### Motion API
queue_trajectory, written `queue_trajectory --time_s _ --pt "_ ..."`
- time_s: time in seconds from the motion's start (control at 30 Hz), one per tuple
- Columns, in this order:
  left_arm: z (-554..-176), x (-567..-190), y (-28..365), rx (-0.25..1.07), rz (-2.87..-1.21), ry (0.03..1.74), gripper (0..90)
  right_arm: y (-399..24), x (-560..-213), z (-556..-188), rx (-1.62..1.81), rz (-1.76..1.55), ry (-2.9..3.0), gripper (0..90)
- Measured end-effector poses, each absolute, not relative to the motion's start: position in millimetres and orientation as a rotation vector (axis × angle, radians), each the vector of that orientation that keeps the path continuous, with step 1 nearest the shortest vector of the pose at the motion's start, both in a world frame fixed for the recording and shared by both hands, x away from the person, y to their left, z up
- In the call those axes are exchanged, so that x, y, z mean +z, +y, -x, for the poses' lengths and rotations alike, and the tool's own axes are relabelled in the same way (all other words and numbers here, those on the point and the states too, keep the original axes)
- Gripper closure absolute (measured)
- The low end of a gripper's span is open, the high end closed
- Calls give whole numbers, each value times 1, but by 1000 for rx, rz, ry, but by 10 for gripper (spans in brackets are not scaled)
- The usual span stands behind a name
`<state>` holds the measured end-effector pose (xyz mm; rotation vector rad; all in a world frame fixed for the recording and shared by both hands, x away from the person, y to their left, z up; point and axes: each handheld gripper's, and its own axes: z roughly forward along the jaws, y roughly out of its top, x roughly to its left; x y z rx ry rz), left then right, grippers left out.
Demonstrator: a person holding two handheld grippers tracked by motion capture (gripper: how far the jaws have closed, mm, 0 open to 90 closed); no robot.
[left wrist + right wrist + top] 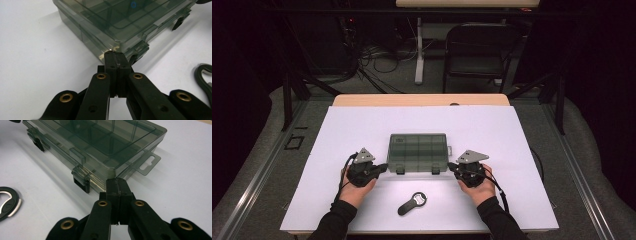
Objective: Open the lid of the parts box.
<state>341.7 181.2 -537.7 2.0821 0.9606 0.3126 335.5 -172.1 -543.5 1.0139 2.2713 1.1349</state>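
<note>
1. My left gripper point(115, 53) has its jaws closed tight with nothing between them, touching the box's point(418, 152) near left corner.
2. My right gripper point(117, 181) is closed too, empty, at the near right corner.
3. The box lies flat on the white surface point(362, 125).

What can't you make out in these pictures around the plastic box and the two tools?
- Organizer box contents: high view, too small, tinted lid; no items made out in either gripper view.
- Whether the left tool touches the box corner: left gripper view, its shut tips cover the spot.
- Same for the right tool.
- Bottle opener: right gripper view, cut off by the left edge.
</note>
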Motion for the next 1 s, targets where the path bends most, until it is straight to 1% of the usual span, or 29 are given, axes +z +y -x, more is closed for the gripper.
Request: queue_trajectory --time_s 0.13,0.2,0.3,0.37,0.4,0.6,0.7,0.8,1.0 --pt "-340 -532 178 346 -2062 969 896 -172 -541 -335 1162 -1025 2260 900" --pt "-341 -530 177 365 -2045 989 859 -172 -540 -335 1171 -1027 2254 900" --pt "-341 -528 178 375 -2031 993 850 -170 -538 -334 1177 -1028 2244 894" --pt "-341 -528 179 380 -2027 995 817 -170 -537 -334 1177 -1028 2240 887" --pt "-341 -527 179 387 -2019 1005 787 -169 -536 -334 1172 -1025 2228 867" --pt "-341 -523 179 436 -2009 999 708 -166 -532 -333 1129 -1003 2181 782" --pt "-340 -520 178 446 -2001 982 654 -165 -530 -332 1111 -987 2154 718" --pt "-340 -517 175 459 -2000 959 652 -164 -528 -333 1109 -968 2145 687" --pt "-342 -513 172 470 -1996 951 635 -161 -523 -335 1097 -936 2119 688"
